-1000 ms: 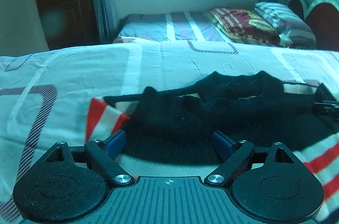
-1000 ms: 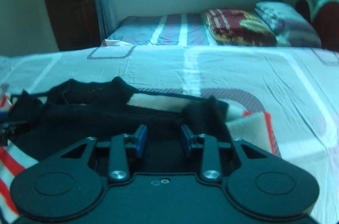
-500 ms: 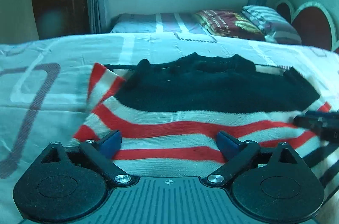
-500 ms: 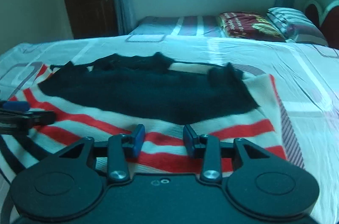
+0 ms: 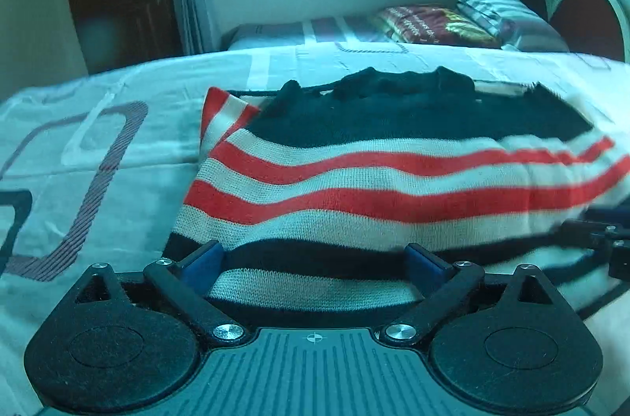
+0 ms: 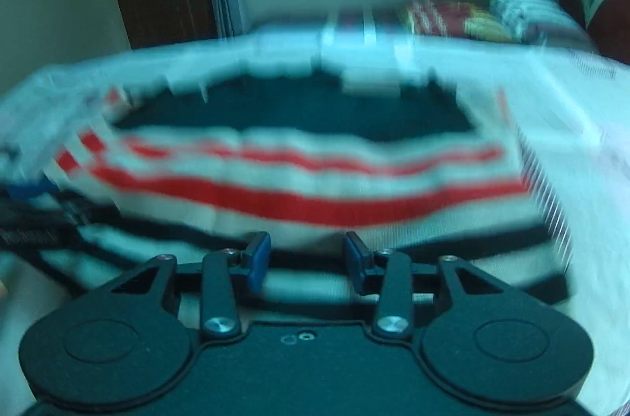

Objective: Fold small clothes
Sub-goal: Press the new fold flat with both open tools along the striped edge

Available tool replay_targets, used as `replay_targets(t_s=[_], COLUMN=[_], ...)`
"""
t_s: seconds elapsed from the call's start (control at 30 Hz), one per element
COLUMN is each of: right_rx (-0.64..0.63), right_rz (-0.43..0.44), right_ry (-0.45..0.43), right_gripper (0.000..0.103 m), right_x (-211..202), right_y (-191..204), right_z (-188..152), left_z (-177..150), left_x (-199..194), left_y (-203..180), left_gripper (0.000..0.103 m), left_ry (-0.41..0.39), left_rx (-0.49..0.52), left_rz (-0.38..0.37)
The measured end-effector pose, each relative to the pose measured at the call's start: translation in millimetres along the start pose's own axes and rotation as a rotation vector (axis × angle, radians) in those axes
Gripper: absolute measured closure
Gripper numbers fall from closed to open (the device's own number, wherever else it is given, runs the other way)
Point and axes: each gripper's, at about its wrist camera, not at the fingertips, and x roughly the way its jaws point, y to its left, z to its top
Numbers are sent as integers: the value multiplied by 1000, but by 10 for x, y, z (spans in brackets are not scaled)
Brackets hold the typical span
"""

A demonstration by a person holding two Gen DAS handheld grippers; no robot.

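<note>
Sweater [image 5: 393, 180], striped red, white and black with a dark upper part, lies flat on the bed [image 5: 98, 156], and we read its long axis as running left to right across both views. It stretches away from both tongs toward the far side, the dark part farthest, the black-and-white hem stripes nearest.

Left gripper [image 5: 315, 264]: jaws stand wide, blue pads well apart. Hem cloth shows between them, but the pads do not press on it; we hold nothing there.

Right gripper [image 6: 309, 260]: jaws opening, at a middling gap. This view is blurred; the hem shows between the pads and we see no pinch on it.

Each gripper sits at the near hem, the left toward the sweater's left end, the right toward its right end, so neither is clearly nearer. We judge the next move turns on this: near edge under both tongs, fold line across the short way.
</note>
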Motion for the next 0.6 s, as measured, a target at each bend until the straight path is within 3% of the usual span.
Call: replay_targets(t_s=[0.07,0.2,0.3,0.4,0.6], right_rx=[-2,116,92,68,56], right_rz=[-16,28,25,6,-15], right_ry=[15,14,-11,35,23], right_gripper=[62,61,60,56,52], right_x=[-22,-164,-270,-159,-137], right_y=[36,-39,42,97,146], right_z=[30,93,34,-89,-107], left_z=[7,33,-21,-115,-149], left_x=[-17,-142,-229,-178,-124], left_y=[30,110,147,112,142], left_gripper=[5,5,5,5,1], left_ry=[10,16,14,35,44], left_rx=[-16,-60,-82,-48,-69], left_rz=[-6,-18,-25,-9,-8])
